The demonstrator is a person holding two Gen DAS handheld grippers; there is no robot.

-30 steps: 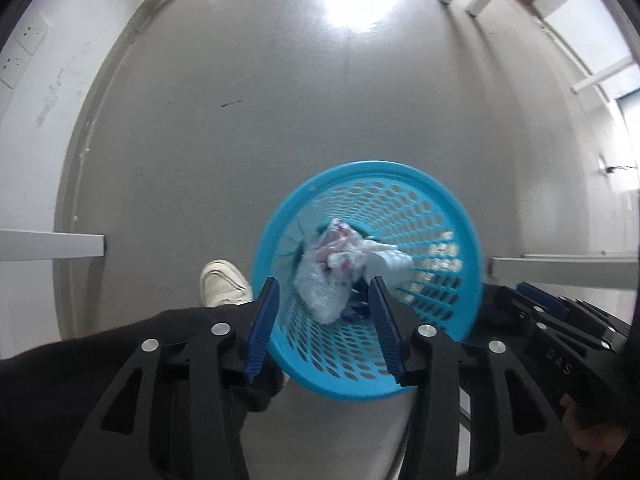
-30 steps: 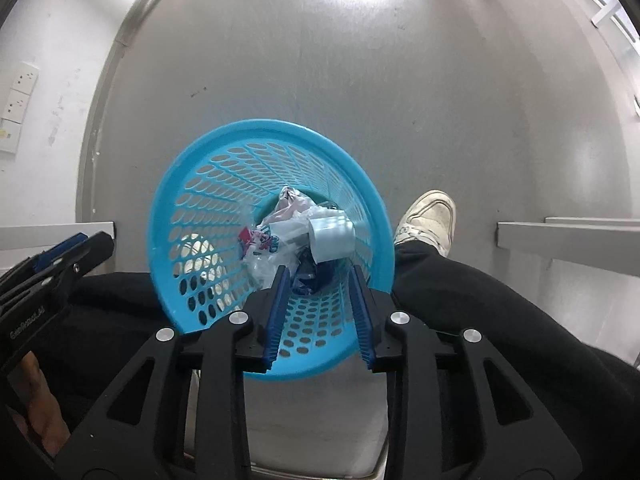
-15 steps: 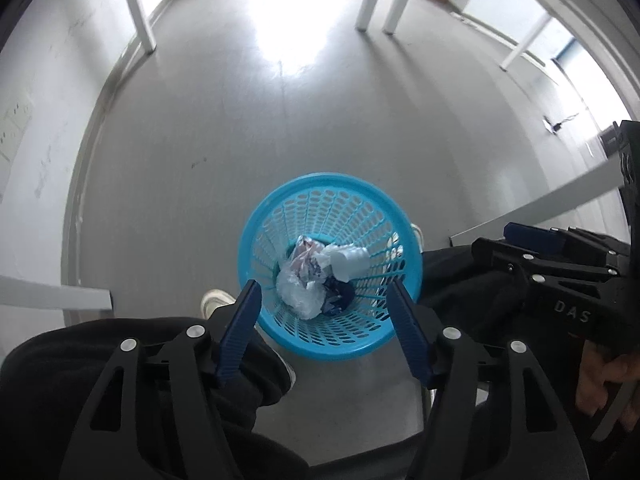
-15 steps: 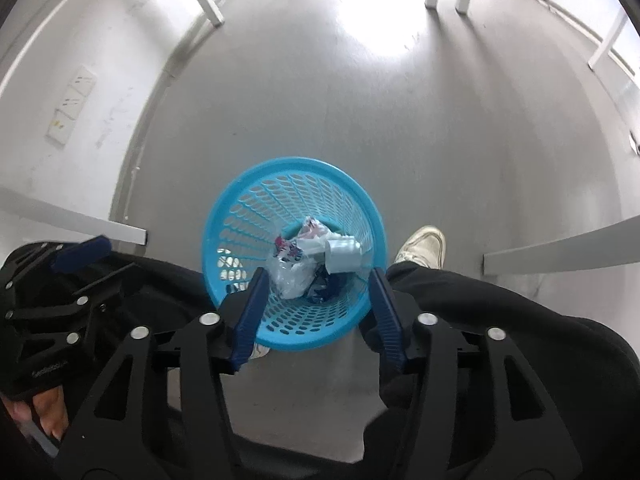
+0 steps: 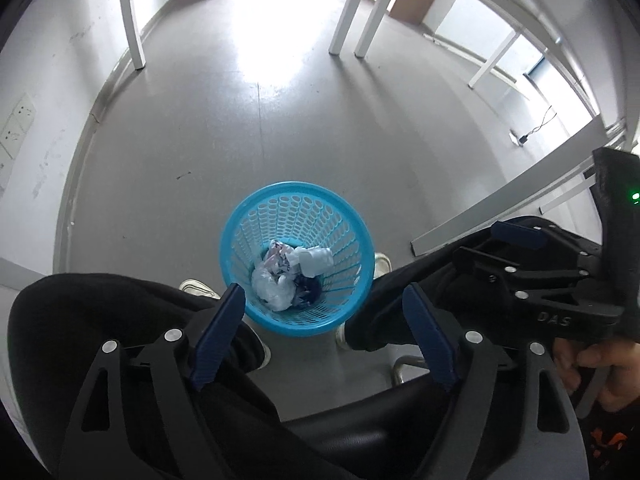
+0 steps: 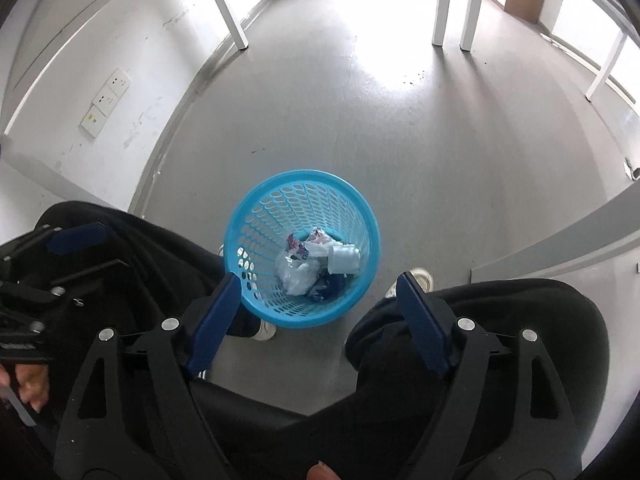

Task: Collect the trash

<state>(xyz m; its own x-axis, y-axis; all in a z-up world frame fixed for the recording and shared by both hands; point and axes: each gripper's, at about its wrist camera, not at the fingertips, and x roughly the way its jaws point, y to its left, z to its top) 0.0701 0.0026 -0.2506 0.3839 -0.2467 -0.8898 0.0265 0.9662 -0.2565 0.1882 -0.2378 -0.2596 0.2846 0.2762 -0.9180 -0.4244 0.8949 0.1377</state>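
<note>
A blue perforated trash basket (image 5: 256,220) stands on the grey floor between the person's feet; it also shows in the right wrist view (image 6: 260,216). Inside lie crumpled clear plastic (image 5: 274,286), a white cup (image 5: 316,260) and dark blue wrappers; the right wrist view shows the plastic (image 6: 294,274) and the cup (image 6: 344,260) too. My left gripper (image 5: 322,294) is open and empty, high above the basket. My right gripper (image 6: 316,282) is open and empty, also high above it. The right gripper's body (image 5: 540,280) shows at the right of the left wrist view.
The person's black-trousered legs (image 5: 120,312) and white shoes (image 6: 416,280) flank the basket. White table legs (image 5: 132,20) stand farther back, and a white table edge (image 5: 512,200) runs at the right. A wall with sockets (image 6: 104,100) is at the left.
Both grippers have risen well away from the basket and opened wider. The basket looks smaller and more of the room shows. The trash stays in the basket.
</note>
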